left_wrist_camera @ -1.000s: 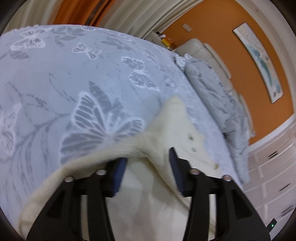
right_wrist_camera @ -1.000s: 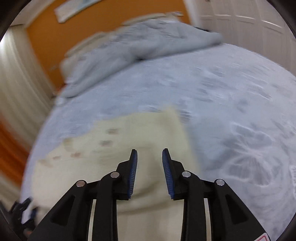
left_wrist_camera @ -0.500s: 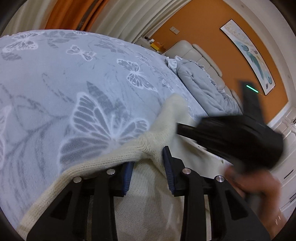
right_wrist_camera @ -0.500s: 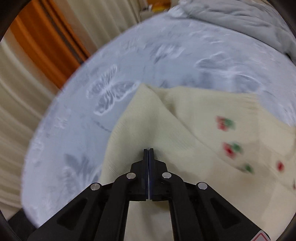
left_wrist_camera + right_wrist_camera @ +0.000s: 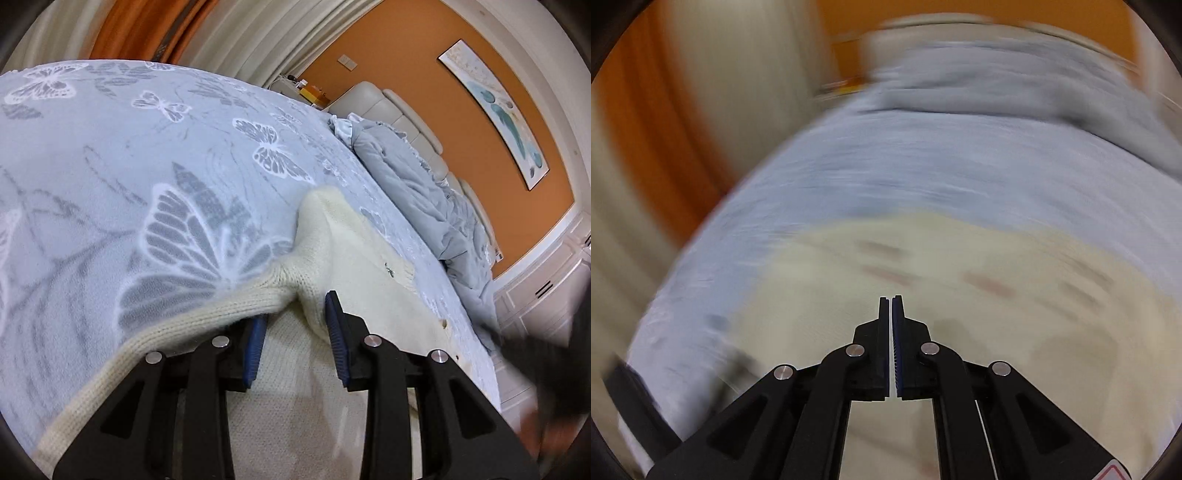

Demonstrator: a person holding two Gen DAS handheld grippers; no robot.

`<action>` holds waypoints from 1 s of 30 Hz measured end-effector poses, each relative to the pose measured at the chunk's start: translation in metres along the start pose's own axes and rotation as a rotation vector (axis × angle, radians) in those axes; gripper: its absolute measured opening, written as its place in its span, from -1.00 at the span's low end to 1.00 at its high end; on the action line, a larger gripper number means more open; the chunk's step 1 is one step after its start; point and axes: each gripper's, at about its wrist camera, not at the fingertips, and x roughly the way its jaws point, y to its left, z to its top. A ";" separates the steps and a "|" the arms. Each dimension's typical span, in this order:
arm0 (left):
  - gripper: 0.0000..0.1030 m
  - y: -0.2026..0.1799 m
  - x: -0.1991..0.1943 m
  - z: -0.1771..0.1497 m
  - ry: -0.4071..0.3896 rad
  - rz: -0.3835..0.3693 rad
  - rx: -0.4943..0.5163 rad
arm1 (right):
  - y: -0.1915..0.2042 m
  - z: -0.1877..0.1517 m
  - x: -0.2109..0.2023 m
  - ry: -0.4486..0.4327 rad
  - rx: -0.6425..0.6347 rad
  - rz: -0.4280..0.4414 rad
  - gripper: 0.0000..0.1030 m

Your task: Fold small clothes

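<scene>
Left wrist view
- Left gripper [image 5: 295, 325]: jaws narrowed, with a bunched fold of knit between the blue pads; the right pad lay against the fold, while the left pad was half hidden under the cloth, so a firm pinch could not be confirmed.
- Cream knit sweater [image 5: 343, 251]: draped over the left finger, rising to a peak just ahead of the tips, its flat part spreading ahead and to the right of the claw.
- Butterfly bedspread [image 5: 110, 166]: grey-blue, stretching ahead and to the left of the claw, under the sweater.
- Grey duvet [image 5: 413, 184]: heaped far ahead to the right, against a padded headboard [image 5: 373, 98].
- Dark blurred shape [image 5: 546, 354]: at the right edge, too smeared to identify.

Right wrist view
- Right gripper [image 5: 890, 299]: jaws nearly together with only a thin slit, having just eased apart slightly; nothing between the pads.
- Cream knit sweater [image 5: 960, 266]: spread flat below and ahead of the tips, with blurred reddish marks.
- Butterfly bedspread [image 5: 923, 166]: beyond the sweater, smeared by motion.
- Grey duvet [image 5: 997, 81]: far ahead at the top.
</scene>
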 end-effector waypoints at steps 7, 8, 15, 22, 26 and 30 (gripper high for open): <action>-0.39 -0.008 0.002 0.003 0.040 0.066 0.049 | -0.164 -0.067 -0.065 0.023 0.308 -0.165 -0.81; -0.39 -0.009 0.002 0.003 0.045 0.074 0.058 | -0.166 -0.067 -0.061 0.035 0.306 -0.159 -0.81; -0.27 -0.012 -0.006 0.017 0.141 0.113 0.104 | -0.183 -0.085 -0.055 0.062 0.503 -0.017 -0.49; 0.33 0.012 -0.013 0.033 0.172 -0.024 -0.286 | -0.174 -0.077 -0.031 0.057 0.572 0.099 0.08; -0.49 -0.004 0.012 0.038 0.215 0.058 -0.244 | -0.158 -0.064 -0.021 0.070 0.537 0.060 -0.80; -0.60 -0.010 0.007 0.046 0.151 0.111 -0.227 | -0.142 -0.047 -0.074 -0.137 0.476 0.144 -0.82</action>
